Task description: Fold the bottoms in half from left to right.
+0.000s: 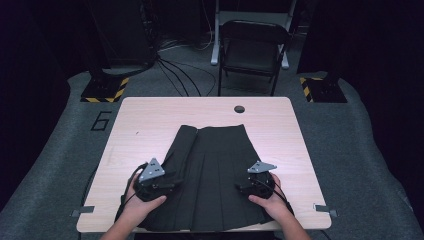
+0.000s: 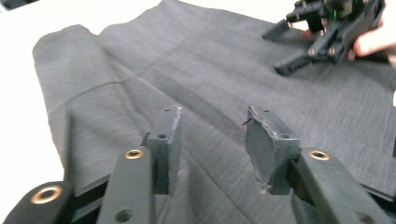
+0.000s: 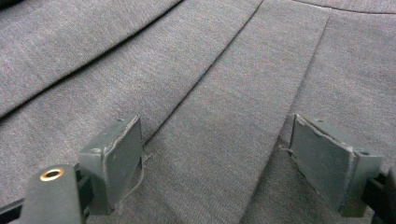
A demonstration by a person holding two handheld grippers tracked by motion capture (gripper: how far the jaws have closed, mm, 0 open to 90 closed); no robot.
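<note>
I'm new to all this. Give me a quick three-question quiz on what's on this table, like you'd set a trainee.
1. What garment lies on the table?
2. True or false: the left hand-held gripper is clamped on the fabric.
3. Which edge of the garment is folded over? A) the left edge in the high view B) the right edge in the high view

Key:
1. A dark pleated skirt.
2. False: its jaws stand apart, nothing between them.
3. A. The fold lies on that side, ahead of the left hand-held gripper.
</note>
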